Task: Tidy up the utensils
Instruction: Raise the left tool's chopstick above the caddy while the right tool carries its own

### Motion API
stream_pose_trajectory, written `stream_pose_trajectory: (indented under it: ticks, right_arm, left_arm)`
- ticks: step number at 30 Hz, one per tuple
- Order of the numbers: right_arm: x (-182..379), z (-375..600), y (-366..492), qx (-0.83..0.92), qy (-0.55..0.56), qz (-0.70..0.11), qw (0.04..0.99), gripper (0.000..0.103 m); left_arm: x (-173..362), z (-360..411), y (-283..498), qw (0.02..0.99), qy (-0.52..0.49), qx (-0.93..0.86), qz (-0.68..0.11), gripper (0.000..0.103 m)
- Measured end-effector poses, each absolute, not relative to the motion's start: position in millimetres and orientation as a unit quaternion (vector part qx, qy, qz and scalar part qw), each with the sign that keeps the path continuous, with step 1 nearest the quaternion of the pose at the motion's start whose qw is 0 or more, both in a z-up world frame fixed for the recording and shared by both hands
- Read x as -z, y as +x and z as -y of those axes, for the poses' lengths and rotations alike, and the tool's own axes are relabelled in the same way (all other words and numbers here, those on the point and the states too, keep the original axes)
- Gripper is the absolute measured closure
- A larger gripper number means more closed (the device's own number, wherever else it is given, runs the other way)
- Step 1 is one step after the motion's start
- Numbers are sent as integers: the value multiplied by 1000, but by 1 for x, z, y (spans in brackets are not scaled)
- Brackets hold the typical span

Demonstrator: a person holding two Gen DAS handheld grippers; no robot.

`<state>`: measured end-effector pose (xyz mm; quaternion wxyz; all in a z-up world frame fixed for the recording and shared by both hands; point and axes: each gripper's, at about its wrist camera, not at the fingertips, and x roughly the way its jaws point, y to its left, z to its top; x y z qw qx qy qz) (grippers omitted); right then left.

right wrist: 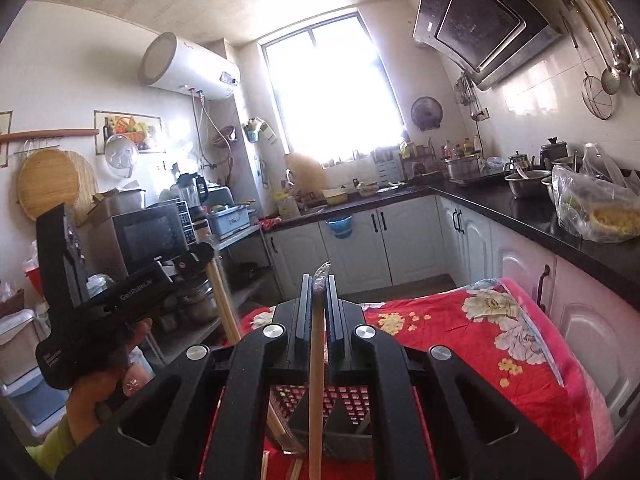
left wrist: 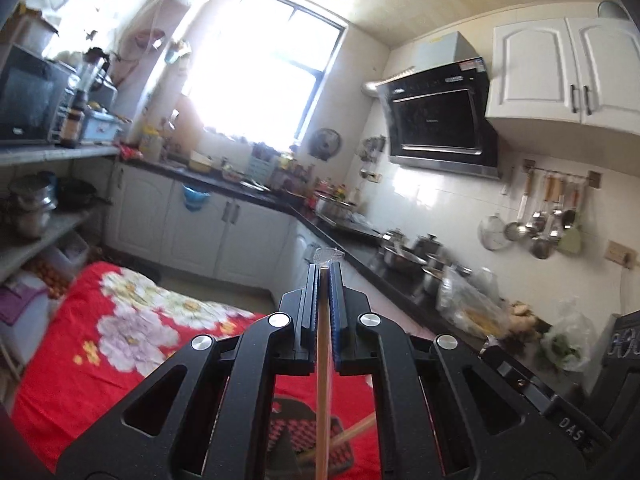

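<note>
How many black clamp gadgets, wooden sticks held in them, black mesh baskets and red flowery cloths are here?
Grippers: 2, the left gripper and the right gripper
Clamped wooden sticks: 2, the left stick and the right stick
Mesh basket: 1
Red floral cloth: 1
Total: 6

A: Where is the basket [right wrist: 320, 408]?
B: On the cloth [right wrist: 480, 320], near, below both grippers.
A: And the counter [right wrist: 520, 208]?
B: Right of the cloth, running to the far window [right wrist: 332, 92].

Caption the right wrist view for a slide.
Right gripper shut on a wooden stick above a black basket.
</note>
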<state>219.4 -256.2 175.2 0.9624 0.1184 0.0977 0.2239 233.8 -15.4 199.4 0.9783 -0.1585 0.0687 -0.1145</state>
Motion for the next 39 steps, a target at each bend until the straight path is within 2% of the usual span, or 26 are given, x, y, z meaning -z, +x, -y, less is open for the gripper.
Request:
stream_pose_trajectory:
  ticks: [9, 18, 39]
  right_arm:
    - [-186, 258, 253, -212, 132, -88, 964, 97]
    - [-183, 256, 278, -204, 130, -68, 968, 97]
    - [-118, 241, 311, -175, 94, -46, 979, 97]
  left_arm:
    - [-201, 19, 257, 986, -145, 68, -44, 101]
    - [-177, 29, 265, 991, -123, 53, -22, 101]
    - [-115, 43, 269, 992, -103, 72, -27, 100]
